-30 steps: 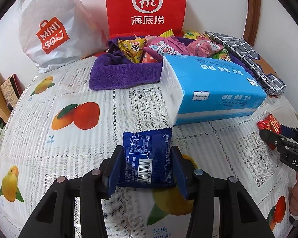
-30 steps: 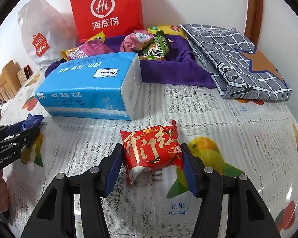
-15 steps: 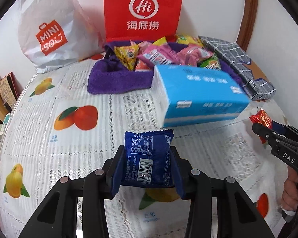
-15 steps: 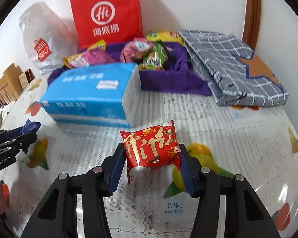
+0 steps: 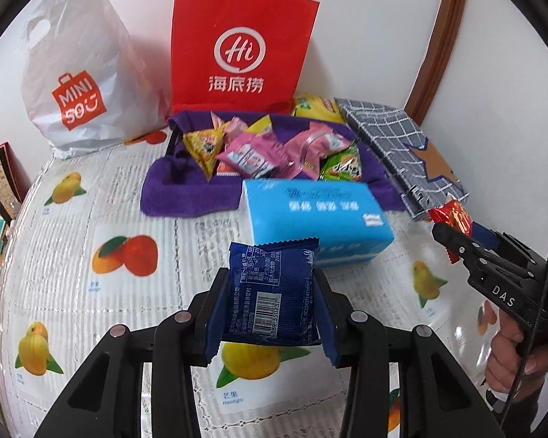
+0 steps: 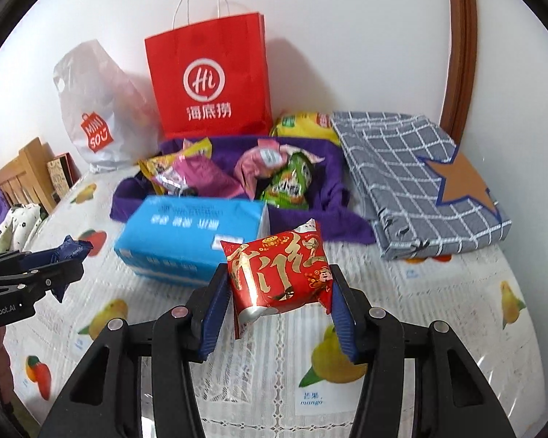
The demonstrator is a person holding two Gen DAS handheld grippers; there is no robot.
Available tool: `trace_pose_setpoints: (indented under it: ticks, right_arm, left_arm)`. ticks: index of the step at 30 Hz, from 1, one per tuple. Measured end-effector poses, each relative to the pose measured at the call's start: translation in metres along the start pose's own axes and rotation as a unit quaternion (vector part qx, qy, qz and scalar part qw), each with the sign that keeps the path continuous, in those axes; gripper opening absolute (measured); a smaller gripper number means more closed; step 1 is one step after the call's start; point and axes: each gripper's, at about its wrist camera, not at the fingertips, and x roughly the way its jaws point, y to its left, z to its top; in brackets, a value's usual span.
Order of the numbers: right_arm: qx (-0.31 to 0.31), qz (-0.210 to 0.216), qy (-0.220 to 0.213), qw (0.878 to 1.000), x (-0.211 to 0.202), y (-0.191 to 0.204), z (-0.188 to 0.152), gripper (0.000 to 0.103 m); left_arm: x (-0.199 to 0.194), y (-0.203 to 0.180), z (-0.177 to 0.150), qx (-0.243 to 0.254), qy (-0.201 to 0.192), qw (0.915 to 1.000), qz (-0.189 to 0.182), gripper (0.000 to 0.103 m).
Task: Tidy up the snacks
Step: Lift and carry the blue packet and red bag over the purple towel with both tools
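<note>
While the left wrist view is a bit blurry further back, the close stuff is clear: the left gripper (image 5: 270, 310) has its blue pads (image 5: 215, 314) pressed against both side edges of a dark blue snack packet (image 5: 270, 292), which is clear of the fruit-print tablecloth (image 5: 128, 197). Barcode side faces the camera. It looks like a light, puffy foil pouch, so I'd guess it crushes easily and the film is slick. Gripping across the flat middle like this seems safer than pinching a crimped end. Behind it sits a blue tissue pack (image 5: 318, 219), then a purple cloth (image 5: 179, 197) piled with other snacks, then a red paper bag (image 5: 237, 47) and a white plastic bag (image 5: 76, 73) by the wall. Off to the right you can see the other gripper's tip with something red in it.

Switching to the right wrist view, the right gripper (image 6: 277, 303) is clamped on a red foil snack packet (image 6: 277, 273), pads on its left and right sides, also held above the cloth. It's tilted a little, with one silvery corner drooping below the jaws. Same deal I reckon: light, soft, slippery wrapper, probably fragile inside, so a gentle squeeze mid-body. A folded grey checked fabric (image 6: 413, 175) lies to the right of the purple cloth.
</note>
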Motion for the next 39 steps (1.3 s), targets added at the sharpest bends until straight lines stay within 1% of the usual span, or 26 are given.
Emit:
trace_pose_setpoints:
  ticks: [4,16,27,33,39]
  right_arm:
    - [0.001,0.002,-0.008,1.0,-0.007,-0.001,0.017,0.052]
    - [0.001,0.008,-0.019,1.0,-0.006,0.005,0.059,0.052]
    - [0.0,0.018,-0.019,1.0,0.004,0.005,0.079,0.052]
    - [-0.001,0.017,-0.02,1.0,0.006,0.004,0.084,0.052]
    - [0.001,0.013,-0.019,1.0,0.016,0.001,0.099,0.052]
  left_arm:
    - [-0.005,-0.005,0.011,0.005,-0.005,1.0,0.002,0.041]
    - [-0.009,-0.008,0.043,0.003,-0.013,0.9999,0.004,0.041]
    - [-0.007,-0.007,0.061,0.002,-0.017,0.9998,0.011,0.041]
    - [-0.003,-0.007,0.071,0.001,-0.016,0.9999,0.004,0.041]
    - [0.001,-0.005,0.084,0.0,-0.018,0.9998,0.009,0.041]
